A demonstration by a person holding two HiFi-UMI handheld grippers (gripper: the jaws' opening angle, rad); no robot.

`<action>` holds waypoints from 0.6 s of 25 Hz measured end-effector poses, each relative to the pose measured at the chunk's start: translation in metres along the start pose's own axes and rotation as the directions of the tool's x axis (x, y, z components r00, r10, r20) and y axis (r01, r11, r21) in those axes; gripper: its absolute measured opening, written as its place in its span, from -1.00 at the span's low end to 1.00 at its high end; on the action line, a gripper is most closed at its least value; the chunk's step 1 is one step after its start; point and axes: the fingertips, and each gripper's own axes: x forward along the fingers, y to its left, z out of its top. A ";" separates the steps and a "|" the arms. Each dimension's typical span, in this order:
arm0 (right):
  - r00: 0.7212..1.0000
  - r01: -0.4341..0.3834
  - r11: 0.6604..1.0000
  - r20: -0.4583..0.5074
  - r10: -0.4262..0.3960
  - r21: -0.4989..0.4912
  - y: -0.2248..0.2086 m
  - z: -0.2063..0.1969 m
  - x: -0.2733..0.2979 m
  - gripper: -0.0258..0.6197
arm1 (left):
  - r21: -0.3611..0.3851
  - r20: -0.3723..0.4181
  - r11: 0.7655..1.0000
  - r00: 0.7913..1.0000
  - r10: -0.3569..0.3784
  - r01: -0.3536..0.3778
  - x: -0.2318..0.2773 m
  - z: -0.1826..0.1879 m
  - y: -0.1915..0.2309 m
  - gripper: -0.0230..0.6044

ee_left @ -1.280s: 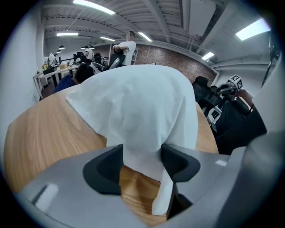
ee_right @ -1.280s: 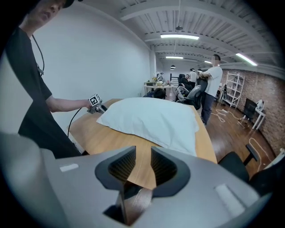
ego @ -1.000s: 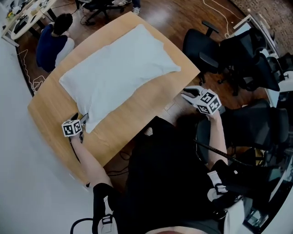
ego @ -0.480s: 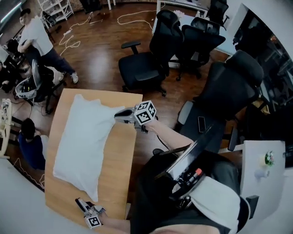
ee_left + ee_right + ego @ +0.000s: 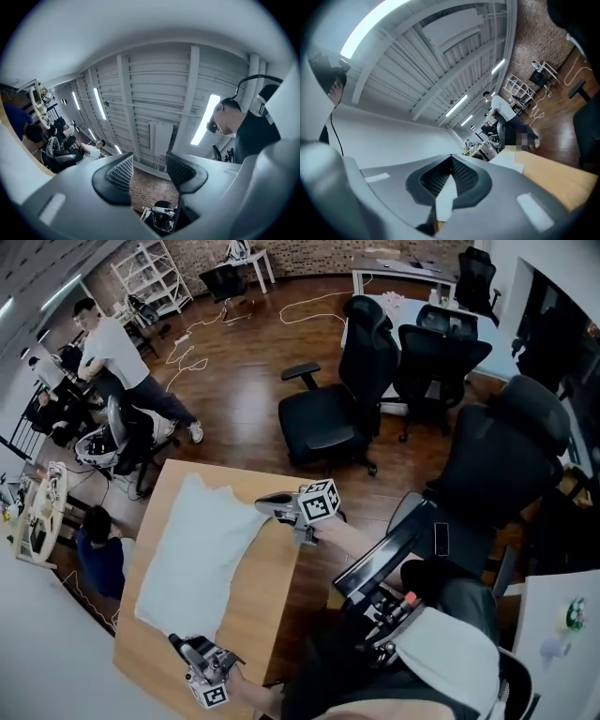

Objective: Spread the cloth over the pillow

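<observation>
Reviewing the head view: the cloth (image 5: pixel 192 559) lay on the table (image 5: pixel 267 601), with your right hand-held gripper (image 5: pixel 262 503) at its corner. Left gripper view: your left hand-held gripper (image 5: pixel 149 171) stood apart, jaws just closing on nothing. Right gripper view: the jaws were clamped on the cloth. Step judged: taking hold. Next, you needed a left-side grip.

head view: cloth (image 5: pixel 192 559), pillow indistinguishable | right gripper view: cloth mostly hidden by fingers (image 5: pixel 466 174)

Wooden table (image 5: pixel 267 592) with a white pillow (image 5: pixel 192 559) flat on top

light: dim, ceiling strips (image 5: pixel 206 119) glare | lens: fisheye, dark vignetted corners | focus: soft
</observation>
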 end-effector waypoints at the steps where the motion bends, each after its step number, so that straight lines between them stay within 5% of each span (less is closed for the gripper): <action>1: 1.000 -0.019 1.000 0.008 0.019 -0.021 0.005 0.007 -0.002 -0.94 | 0.030 -0.001 1.000 1.000 -0.002 0.002 0.003 -0.002 -0.009 -0.21; 10: 0.981 -0.172 0.958 0.044 0.187 -0.228 0.075 0.057 -0.029 -0.94 | 0.198 -0.041 0.980 0.999 0.002 0.006 0.018 -0.004 -0.091 -0.56; 15: 0.954 -0.241 0.895 0.079 0.290 -0.376 0.131 0.077 -0.046 -0.92 | 0.284 -0.124 0.958 0.992 0.015 0.021 0.036 -0.010 -0.123 -0.69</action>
